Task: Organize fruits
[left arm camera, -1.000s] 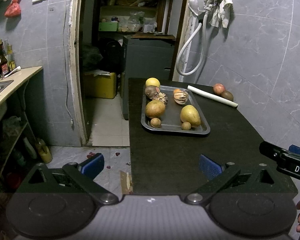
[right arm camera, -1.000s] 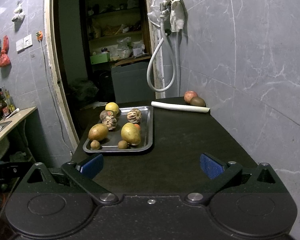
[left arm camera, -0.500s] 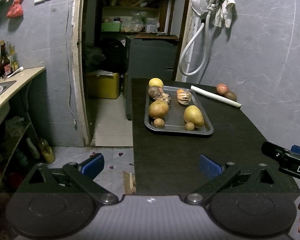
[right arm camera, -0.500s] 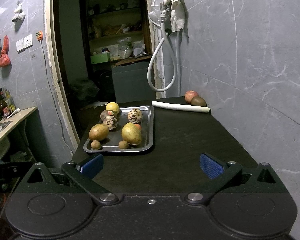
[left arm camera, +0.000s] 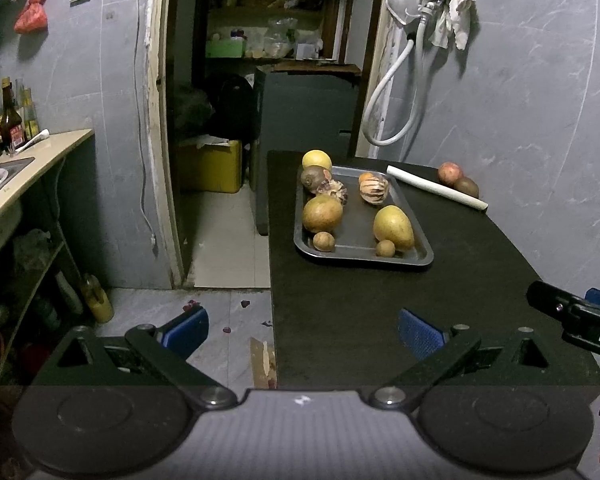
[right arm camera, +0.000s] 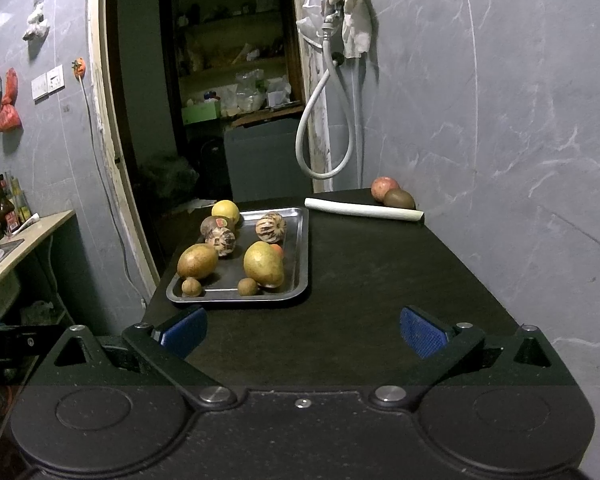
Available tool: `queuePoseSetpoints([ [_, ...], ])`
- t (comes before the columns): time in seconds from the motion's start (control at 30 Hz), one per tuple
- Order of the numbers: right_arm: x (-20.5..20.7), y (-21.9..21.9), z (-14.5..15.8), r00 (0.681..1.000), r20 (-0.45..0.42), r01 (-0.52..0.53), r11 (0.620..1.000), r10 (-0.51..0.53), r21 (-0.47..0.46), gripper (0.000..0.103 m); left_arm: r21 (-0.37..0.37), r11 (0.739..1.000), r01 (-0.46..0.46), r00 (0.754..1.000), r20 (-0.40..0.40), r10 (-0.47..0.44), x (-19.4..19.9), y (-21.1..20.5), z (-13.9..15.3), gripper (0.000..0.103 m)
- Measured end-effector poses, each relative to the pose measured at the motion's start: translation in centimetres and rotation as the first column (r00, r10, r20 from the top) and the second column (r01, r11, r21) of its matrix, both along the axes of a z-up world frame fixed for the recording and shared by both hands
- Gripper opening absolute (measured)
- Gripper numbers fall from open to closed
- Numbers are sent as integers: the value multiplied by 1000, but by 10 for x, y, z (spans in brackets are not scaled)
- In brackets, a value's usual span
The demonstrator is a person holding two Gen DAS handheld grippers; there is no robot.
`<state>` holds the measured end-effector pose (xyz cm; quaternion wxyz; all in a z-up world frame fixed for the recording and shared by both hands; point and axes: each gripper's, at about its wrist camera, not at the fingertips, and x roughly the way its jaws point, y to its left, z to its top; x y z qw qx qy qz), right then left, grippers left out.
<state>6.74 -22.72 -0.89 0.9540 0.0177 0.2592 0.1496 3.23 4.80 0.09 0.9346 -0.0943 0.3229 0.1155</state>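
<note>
A metal tray (left arm camera: 360, 254) (right arm camera: 300, 240) sits on a black table (left arm camera: 380, 304) (right arm camera: 380, 280) and holds several fruits: two yellow-brown mangoes (left arm camera: 393, 227) (right arm camera: 263, 264), striped round fruits (right arm camera: 271, 229) and small brown ones. A yellow citrus (left arm camera: 317, 159) (right arm camera: 225, 210) lies just beyond the tray's far corner. A red apple (left arm camera: 450, 172) (right arm camera: 384, 187) and a kiwi (left arm camera: 467, 187) (right arm camera: 399, 199) lie at the far right by the wall. My left gripper (left arm camera: 302, 330) and right gripper (right arm camera: 302, 330) are both open and empty, held near the table's front edge.
A white leek-like stalk (left arm camera: 436, 192) (right arm camera: 364, 210) lies across the far table in front of the apple and kiwi. A hose (right arm camera: 328, 128) hangs on the tiled wall. A counter with bottles (left arm camera: 4, 128) stands at the left. A doorway opens behind the table.
The left wrist view has shifted slightly, so the tray sits a little further right and higher. The right gripper has barely moved. Both grippers stay open.
</note>
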Motion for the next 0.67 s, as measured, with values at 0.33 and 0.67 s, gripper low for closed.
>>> queuePoseSetpoints([
  [0.33,4,0,-3,1000,-11,2,1000,-2,-4,102,-4,1000,-2,1000,-11,2,5,1,-2,102],
  [0.67,11,-2,-3,1000,-21,1,1000,-1,-3,102,-4,1000,-5,1000,-16,5,6,2,-3,102],
])
